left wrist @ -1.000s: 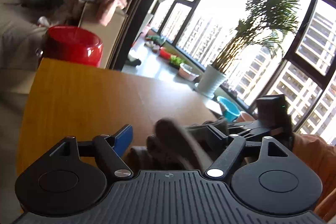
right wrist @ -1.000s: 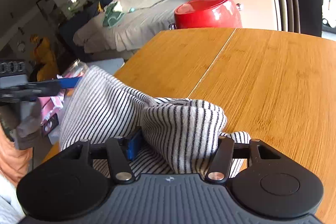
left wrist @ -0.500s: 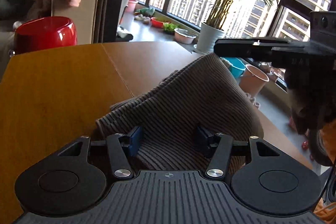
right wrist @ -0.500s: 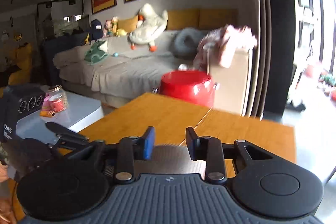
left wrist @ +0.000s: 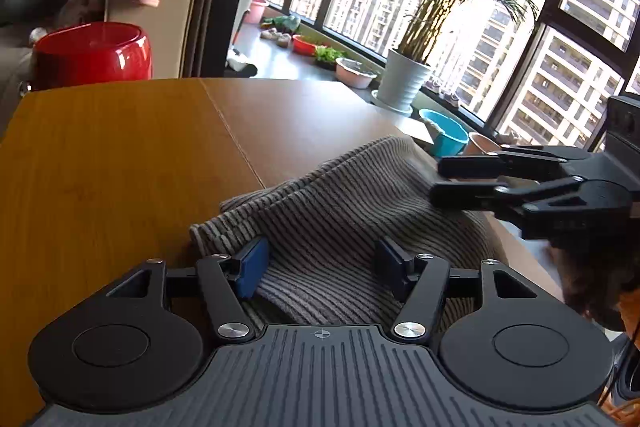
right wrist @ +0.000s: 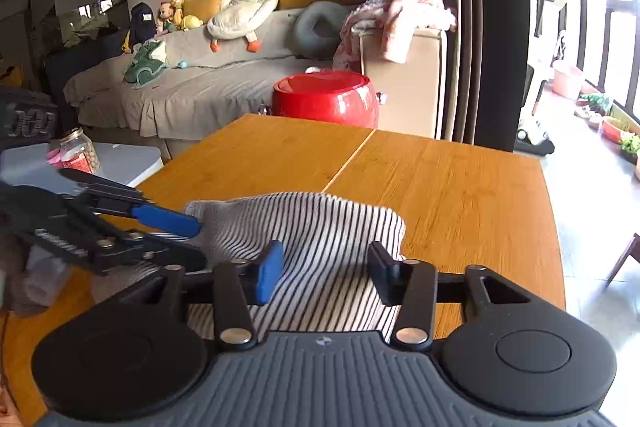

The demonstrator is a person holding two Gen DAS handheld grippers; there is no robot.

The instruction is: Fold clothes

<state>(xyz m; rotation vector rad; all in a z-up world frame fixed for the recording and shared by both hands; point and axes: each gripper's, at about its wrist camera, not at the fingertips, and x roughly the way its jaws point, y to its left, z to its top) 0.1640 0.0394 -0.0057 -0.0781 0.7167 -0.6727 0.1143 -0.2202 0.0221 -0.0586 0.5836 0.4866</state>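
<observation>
Red pot behind wood table (plant by window).

Bright window glare, fisheye distortion

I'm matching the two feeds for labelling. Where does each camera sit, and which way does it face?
Left wrist: on the left gripper, facing the windows and potted palm; its fingers straddle the striped garment, jaws opening.
Right wrist: on the right gripper, facing the sofa and framed pictures; jaws opening over the same cloth.
Shared: garment, wooden table, red pot, and each other's gripper.
</observation>
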